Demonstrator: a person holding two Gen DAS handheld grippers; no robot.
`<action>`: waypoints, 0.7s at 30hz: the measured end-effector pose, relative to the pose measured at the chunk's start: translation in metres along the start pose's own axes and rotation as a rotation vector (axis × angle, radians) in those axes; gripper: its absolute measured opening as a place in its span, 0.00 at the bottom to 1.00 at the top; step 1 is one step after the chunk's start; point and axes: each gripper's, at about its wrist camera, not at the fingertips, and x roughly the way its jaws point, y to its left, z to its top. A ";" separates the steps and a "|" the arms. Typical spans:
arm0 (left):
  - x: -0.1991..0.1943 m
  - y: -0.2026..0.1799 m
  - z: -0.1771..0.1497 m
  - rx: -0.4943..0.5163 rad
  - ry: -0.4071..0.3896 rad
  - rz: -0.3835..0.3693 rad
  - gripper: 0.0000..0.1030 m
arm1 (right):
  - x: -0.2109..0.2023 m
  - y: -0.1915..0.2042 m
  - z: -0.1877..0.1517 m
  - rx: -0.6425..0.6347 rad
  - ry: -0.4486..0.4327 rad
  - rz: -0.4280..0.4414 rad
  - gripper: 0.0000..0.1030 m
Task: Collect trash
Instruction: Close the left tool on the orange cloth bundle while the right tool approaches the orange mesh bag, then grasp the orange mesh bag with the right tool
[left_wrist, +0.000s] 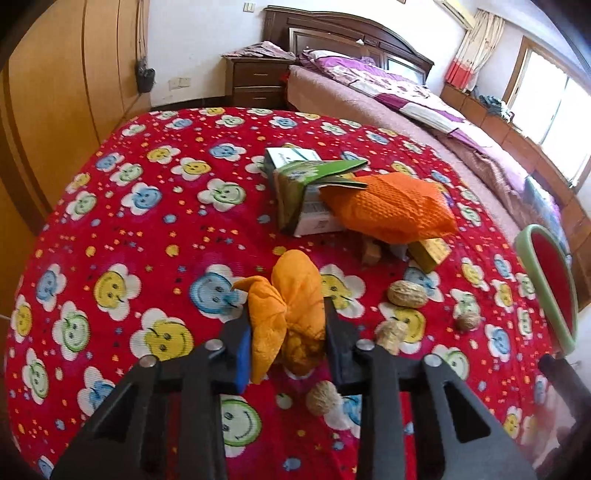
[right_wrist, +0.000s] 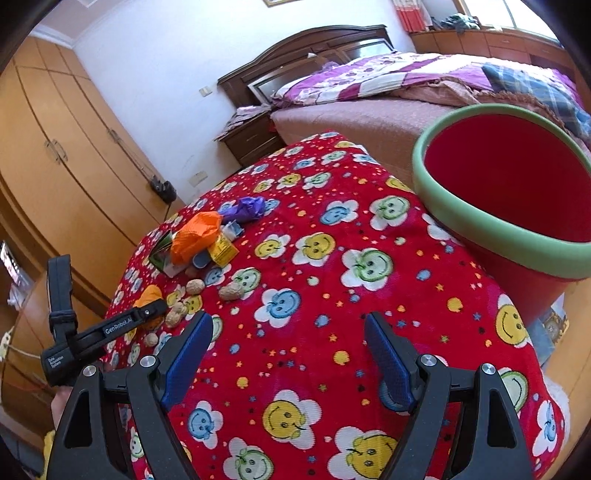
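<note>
A crumpled piece of orange peel (left_wrist: 295, 295) sits between the fingers of my left gripper (left_wrist: 286, 319), which is shut on it just above the red smiley-flower tablecloth (left_wrist: 147, 206). The right wrist view shows the same peel (right_wrist: 150, 293) at the left gripper's tip. My right gripper (right_wrist: 288, 328) stands open over bare cloth with nothing between its blue pads (right_wrist: 188, 354). A red bin with a green rim (right_wrist: 491, 236) stands at the table's right edge, also seen as the bin (left_wrist: 543, 291) in the left view.
A trash pile lies further back: a green-white carton (left_wrist: 295, 184), orange mesh (left_wrist: 391, 210), a yellow box (left_wrist: 432, 253) and a purple wrapper (right_wrist: 245, 208). Nut shells (left_wrist: 406, 293) are scattered around the left gripper. A bed (left_wrist: 388, 96) and a wardrobe (left_wrist: 55, 92) surround the table.
</note>
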 end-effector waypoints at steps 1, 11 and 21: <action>-0.002 0.002 0.000 -0.010 -0.002 -0.016 0.28 | 0.000 0.004 0.001 -0.011 -0.001 0.001 0.82; -0.033 0.025 0.021 -0.019 -0.078 -0.019 0.27 | 0.004 0.034 0.021 -0.088 -0.013 0.010 0.82; -0.040 0.061 0.051 -0.055 -0.141 0.031 0.27 | 0.017 0.065 0.046 -0.146 -0.037 0.017 0.82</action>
